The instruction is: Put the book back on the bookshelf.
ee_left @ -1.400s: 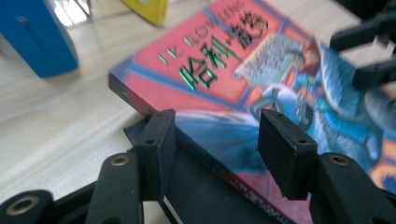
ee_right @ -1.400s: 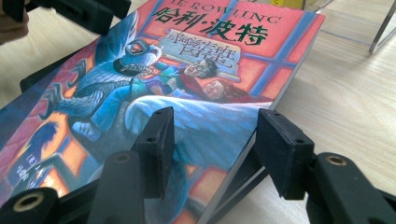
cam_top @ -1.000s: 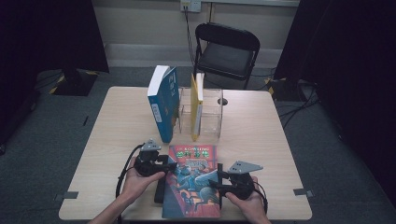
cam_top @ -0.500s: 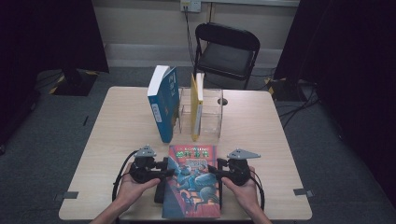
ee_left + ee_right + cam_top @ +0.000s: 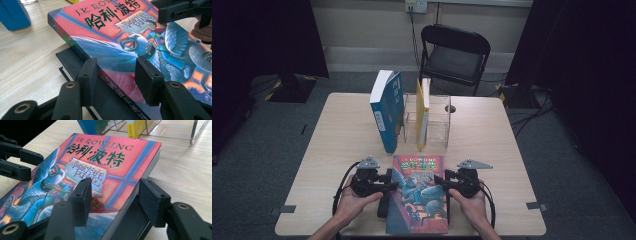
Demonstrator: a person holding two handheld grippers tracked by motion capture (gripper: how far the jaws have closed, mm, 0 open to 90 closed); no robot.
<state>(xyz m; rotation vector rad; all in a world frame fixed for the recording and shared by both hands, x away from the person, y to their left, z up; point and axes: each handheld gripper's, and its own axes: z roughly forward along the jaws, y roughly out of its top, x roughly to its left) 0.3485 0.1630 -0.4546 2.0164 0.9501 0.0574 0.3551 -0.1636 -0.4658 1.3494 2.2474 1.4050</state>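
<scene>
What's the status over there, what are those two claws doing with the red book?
Left gripper closing over red book spine edge. Right gripper opening, straddling opposite edge. Book lies on black slab.

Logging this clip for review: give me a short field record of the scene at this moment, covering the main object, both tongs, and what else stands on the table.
main object: red illustrated book, lying flat, cover up, on a black slab at the table's near edge
left tongs: jaws astride the book's spine edge, just been closing; contact unclear
right tongs: jaws astride the opposite, page edge, just been opening; contact unclear
behind: blue book upright, leaning by a clear acrylic rack that holds a yellow book
surface: wooden table
</scene>
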